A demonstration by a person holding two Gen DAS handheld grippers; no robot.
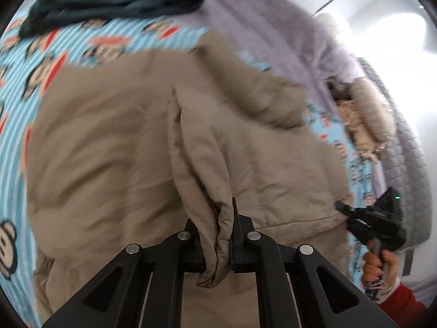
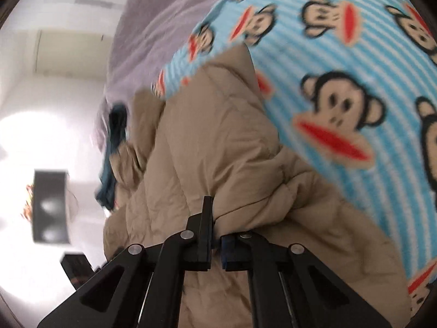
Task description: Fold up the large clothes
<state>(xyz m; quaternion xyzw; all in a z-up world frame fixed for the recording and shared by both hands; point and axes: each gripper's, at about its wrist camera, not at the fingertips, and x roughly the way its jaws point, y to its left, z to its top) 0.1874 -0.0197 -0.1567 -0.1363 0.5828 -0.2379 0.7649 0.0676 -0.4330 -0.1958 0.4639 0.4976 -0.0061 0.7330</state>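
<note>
Both my left gripper (image 1: 215,235) and right gripper (image 2: 211,235) are clamped on folds of the tan padded coat (image 1: 123,147), sprawled unfolded from centre to six o'clock on the monkey-print blanket (image 1: 16,109), so folding has barely begun.

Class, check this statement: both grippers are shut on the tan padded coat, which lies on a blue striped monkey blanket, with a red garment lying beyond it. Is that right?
One thing is wrong: the garment beyond the coat is dark teal, as the left wrist view shows. The rest holds: the left gripper and right gripper are both shut on the coat, which lies on the monkey blanket.
</note>
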